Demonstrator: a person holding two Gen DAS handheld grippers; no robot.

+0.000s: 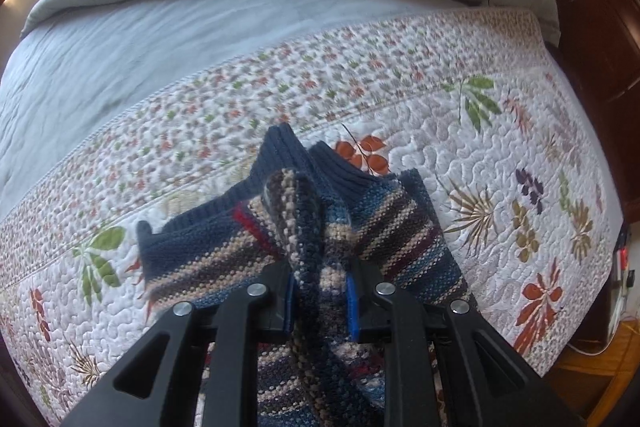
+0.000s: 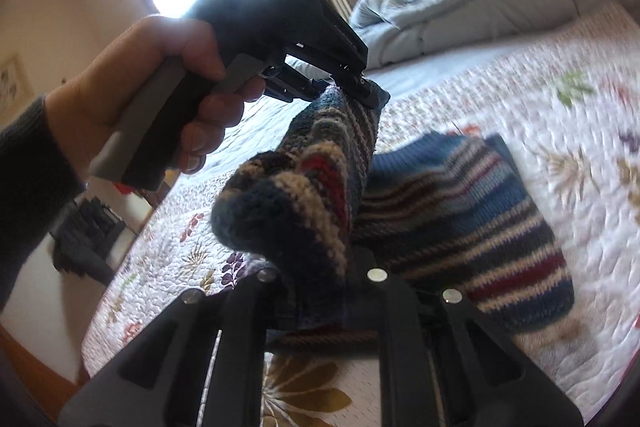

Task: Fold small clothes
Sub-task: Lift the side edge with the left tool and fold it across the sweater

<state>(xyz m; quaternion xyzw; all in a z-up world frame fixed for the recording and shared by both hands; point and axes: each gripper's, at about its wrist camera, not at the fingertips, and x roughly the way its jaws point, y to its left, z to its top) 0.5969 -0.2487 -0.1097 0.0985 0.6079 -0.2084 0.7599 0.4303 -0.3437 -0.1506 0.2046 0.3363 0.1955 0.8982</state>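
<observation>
Fingers of left gripper and right gripper: both clamped on striped knit garment, bunched, lifted above quilt; folding judged barely begun.

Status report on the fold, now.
Left gripper and right gripper both shut on striped knit sweater. Sweater partly lifted off quilt. Nothing in the way.

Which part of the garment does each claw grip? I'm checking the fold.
Both hold the striped knit sweater: left claw and right claw each pinch a bunched fold of its fabric.
</observation>
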